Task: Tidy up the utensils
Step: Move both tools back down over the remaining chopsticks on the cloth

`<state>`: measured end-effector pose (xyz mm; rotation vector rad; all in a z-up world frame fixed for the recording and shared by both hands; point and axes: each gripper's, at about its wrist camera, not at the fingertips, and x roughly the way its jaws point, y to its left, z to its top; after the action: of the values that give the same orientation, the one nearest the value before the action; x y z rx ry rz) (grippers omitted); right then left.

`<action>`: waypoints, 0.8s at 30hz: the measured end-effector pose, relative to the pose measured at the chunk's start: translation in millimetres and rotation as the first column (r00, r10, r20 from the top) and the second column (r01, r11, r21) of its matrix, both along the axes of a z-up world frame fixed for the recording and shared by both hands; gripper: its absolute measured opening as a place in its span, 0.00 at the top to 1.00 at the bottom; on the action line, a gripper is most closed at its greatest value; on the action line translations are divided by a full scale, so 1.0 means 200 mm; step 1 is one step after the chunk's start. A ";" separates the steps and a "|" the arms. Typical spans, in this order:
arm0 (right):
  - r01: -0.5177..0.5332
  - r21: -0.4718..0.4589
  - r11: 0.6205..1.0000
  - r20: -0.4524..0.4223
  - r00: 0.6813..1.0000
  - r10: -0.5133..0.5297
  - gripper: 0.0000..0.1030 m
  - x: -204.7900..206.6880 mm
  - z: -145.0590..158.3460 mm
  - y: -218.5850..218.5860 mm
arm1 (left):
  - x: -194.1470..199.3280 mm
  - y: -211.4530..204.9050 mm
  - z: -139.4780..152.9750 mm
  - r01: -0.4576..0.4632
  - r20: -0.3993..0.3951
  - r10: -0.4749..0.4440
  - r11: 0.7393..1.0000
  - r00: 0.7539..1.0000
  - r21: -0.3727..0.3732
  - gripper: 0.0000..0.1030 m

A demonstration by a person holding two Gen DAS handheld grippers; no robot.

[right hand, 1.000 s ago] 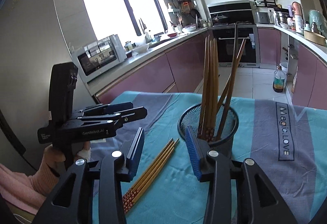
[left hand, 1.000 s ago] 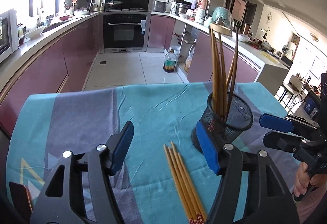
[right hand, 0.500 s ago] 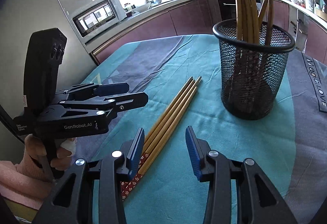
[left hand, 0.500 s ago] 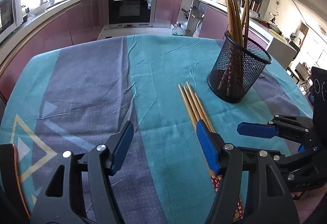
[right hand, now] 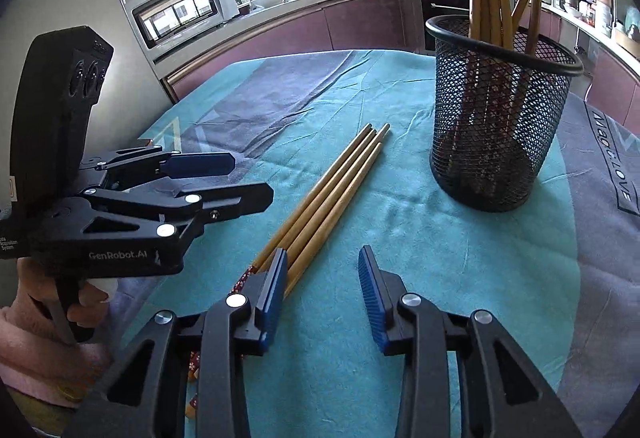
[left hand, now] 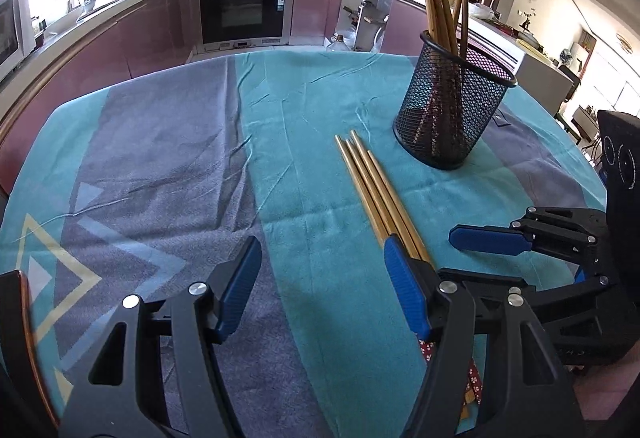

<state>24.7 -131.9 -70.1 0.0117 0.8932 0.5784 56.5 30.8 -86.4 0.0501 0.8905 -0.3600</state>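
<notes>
Several loose wooden chopsticks (left hand: 372, 186) (right hand: 332, 190) lie side by side on the teal and grey tablecloth (left hand: 168, 174), patterned ends toward me. Behind them a black mesh holder (left hand: 452, 102) (right hand: 500, 110) stands upright with several chopsticks in it. My left gripper (left hand: 320, 270) is open low over the cloth; the bundle runs under its right finger. My right gripper (right hand: 323, 278) is open with its jaws closing; the bundle passes by its left finger and nothing is pressed between the pads. Each gripper shows in the other's view, the right gripper (left hand: 492, 238) and the left gripper (right hand: 200, 174).
A person's hand in a pink sleeve (right hand: 36, 322) holds the left gripper's handle. A dark object (left hand: 16, 322) sits at the table's near left edge. Kitchen counters, a microwave (right hand: 188, 6) and an oven (left hand: 244, 6) lie beyond the table.
Both grippers have come down toward the table and tipped downward, so the loose chopsticks now lie just ahead of the fingertips. The right jaws have narrowed slightly.
</notes>
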 end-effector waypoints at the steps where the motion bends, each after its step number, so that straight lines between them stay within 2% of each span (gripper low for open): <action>1: 0.001 -0.005 1.000 0.002 1.000 -0.001 0.67 0.00 0.00 -0.01 | 0.00 -0.01 0.00 0.005 0.001 -0.005 1.000 1.000 0.004 0.39; 7: 0.025 -0.067 0.997 0.018 1.000 -0.024 0.68 0.00 0.01 -0.01 | -0.01 -0.06 -0.01 0.042 0.003 -0.042 0.999 0.999 0.025 0.38; 10: 0.026 -0.010 1.000 -0.014 1.000 -0.026 0.68 0.01 0.00 -0.05 | 0.00 -0.08 -0.03 0.052 -0.001 -0.052 0.998 0.999 0.043 0.38; 14: 0.006 0.020 1.000 -0.018 1.000 -0.005 0.68 0.00 0.00 -0.04 | 0.01 -0.10 -0.05 0.072 -0.021 -0.071 0.996 0.997 0.044 0.37; 17: 0.003 0.022 1.000 -0.021 1.000 -0.003 0.68 0.01 0.00 -0.03 | 0.02 -0.11 -0.06 0.072 -0.020 -0.071 0.996 0.997 0.055 0.36; 24: 0.009 0.032 0.999 -0.019 1.000 -0.008 0.68 0.01 0.00 -0.04 | 0.02 -0.10 -0.06 0.077 -0.028 -0.075 0.995 0.997 0.070 0.42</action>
<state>26.8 -138.9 -69.2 0.0506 0.9021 0.5855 60.5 10.9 -98.3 0.1456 0.9283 -0.4009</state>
